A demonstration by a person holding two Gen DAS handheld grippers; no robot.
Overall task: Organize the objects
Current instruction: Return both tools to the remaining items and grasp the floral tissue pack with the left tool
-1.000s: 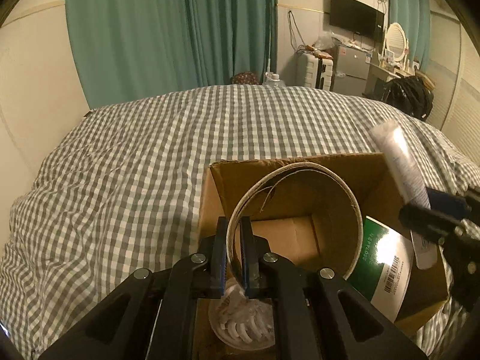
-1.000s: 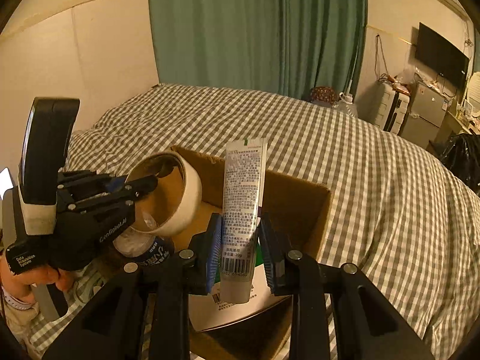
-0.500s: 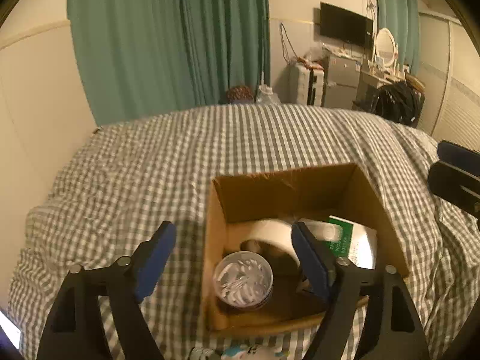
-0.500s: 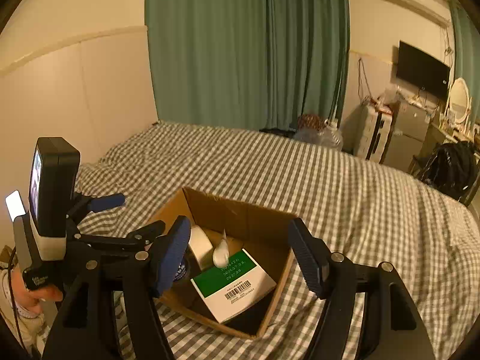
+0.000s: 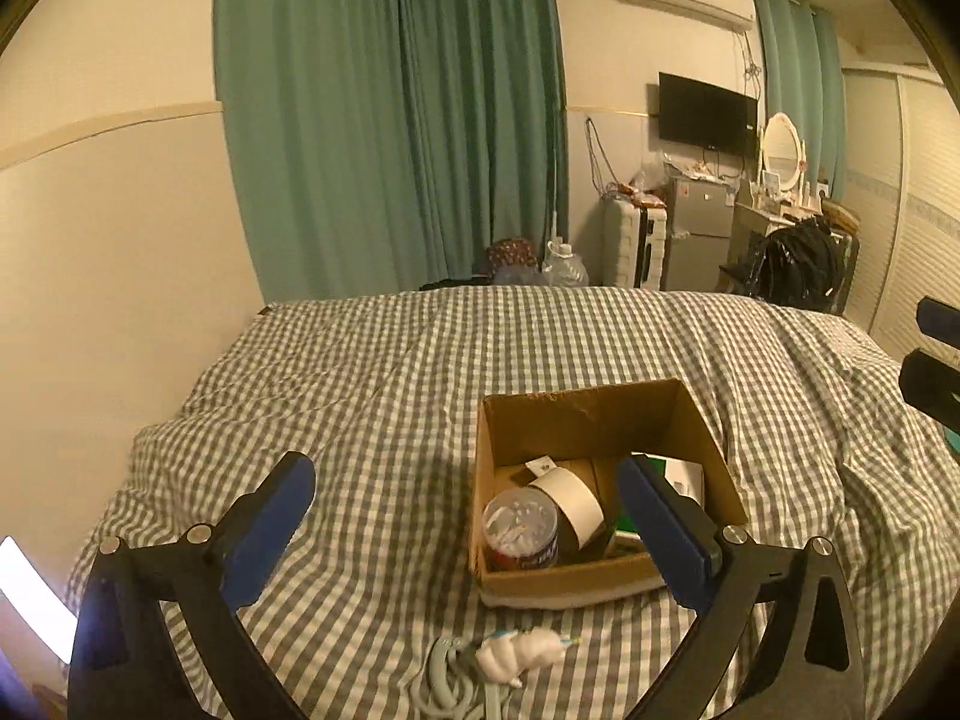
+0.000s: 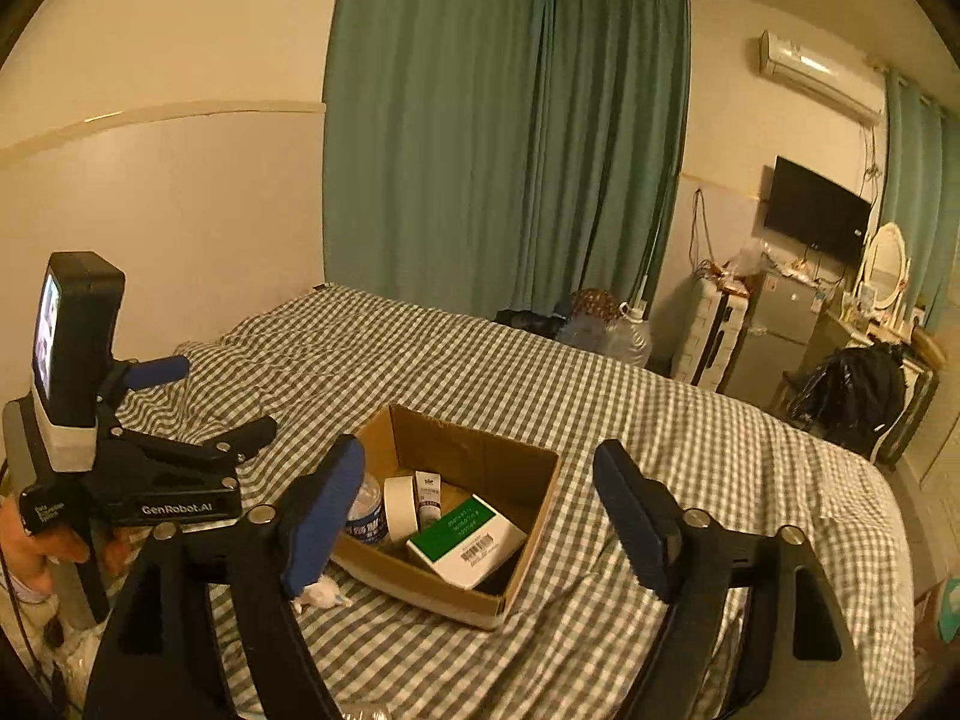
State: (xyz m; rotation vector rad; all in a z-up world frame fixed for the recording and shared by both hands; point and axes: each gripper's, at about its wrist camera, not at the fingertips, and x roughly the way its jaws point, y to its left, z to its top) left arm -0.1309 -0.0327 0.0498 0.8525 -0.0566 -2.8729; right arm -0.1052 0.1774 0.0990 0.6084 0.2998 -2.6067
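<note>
Both tongs (image 5: 465,501) (image 6: 477,501) now empty, raised

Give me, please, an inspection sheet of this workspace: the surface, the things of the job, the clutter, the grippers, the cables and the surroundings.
Surface: bed with grey-white checked cover, wrinkled.
Job's things: open cardboard box on the bed holds a tape roll, a can, a white tube and a green-white carton.
Clutter: white crumpled item lies on the cover outside the box, on its near side.
Grippers: left gripper open, holding nothing; right gripper open, holding nothing.
Cables: pale coiled cord beside the white item.
Surroundings: green curtains, wall television, small fridge, black bag.
</note>
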